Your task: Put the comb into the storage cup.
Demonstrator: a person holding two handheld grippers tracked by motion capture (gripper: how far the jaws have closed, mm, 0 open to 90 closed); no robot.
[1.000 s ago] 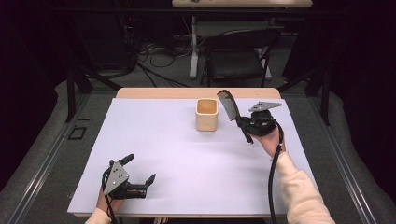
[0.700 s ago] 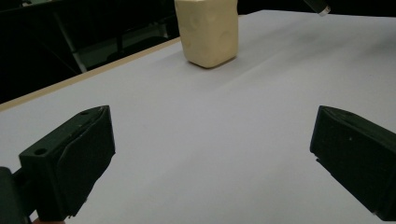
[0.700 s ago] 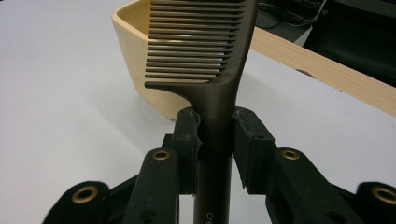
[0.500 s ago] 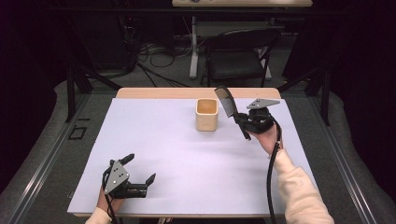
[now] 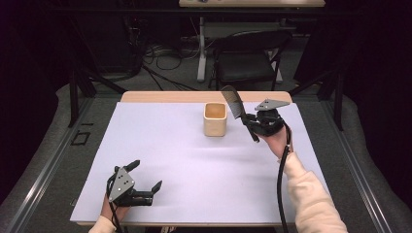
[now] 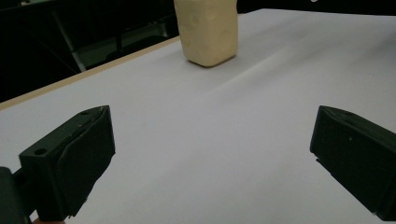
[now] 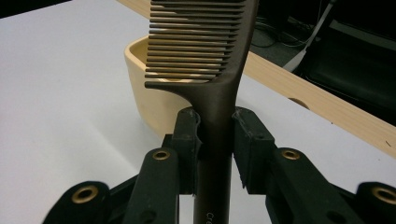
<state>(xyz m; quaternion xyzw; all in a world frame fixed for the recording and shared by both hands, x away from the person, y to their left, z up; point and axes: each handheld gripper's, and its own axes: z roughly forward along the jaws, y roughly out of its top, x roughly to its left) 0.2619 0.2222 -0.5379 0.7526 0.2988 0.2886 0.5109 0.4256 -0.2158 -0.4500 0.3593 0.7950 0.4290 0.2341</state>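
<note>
1. Two pairs of tongs worked over a white surface (image 5: 184, 160); right tongs (image 5: 248, 122) clamped on a dark comb (image 5: 232, 102), left tongs (image 5: 145, 183) spread wide and holding nothing.
2. Held the comb tilted, teeth uppermost, off the surface, just beside the cream cup (image 5: 214, 119) and a little above its rim.
3. Gripped at the handle right below the teeth, pads (image 7: 189, 135) pressing from both sides, with more handle running down between the jaws.
4. Judged light and stiff: a slim plastic piece, unlikely to bend under this squeeze, though the thin teeth looked like the fragile part and best left untouched.
5. Judged somewhat slippery: smooth handle, narrow contact, so liable to pivot in the pads if knocked against the cup's rim.
6. Best hold reckoned to be where it already was, on the solid handle near the teeth, keeping the long end under control.
7. Cup open-topped, standing upright near the far middle of the surface; likely the destination, handle end down.
8. Left tongs rested low near the front left corner, well apart from cup and comb.
</note>
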